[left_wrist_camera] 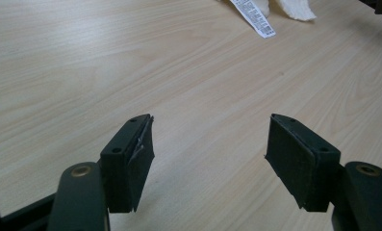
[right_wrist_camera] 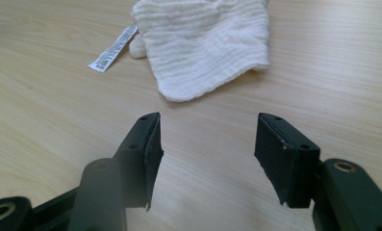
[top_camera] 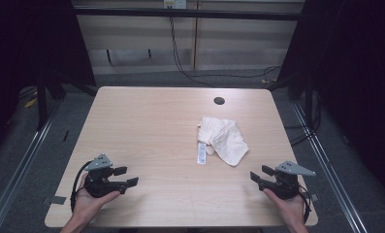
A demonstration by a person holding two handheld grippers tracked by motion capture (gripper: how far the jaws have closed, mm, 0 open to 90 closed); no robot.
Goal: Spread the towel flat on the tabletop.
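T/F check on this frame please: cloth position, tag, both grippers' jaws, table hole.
1. The white cloth lies crumpled on the table, nearer the right gripper than the left gripper. True.
2. The right gripper is shut on the cloth. False: its jaws stand open with bare table between them, short of the cloth.
3. A printed tag sticks out from the cloth and lies flat on the table. True.
4. The left gripper holds the tag. False: its jaws are open and empty, the tag well ahead of them.
5. The round hole in the table lies on the far side of the cloth. True.
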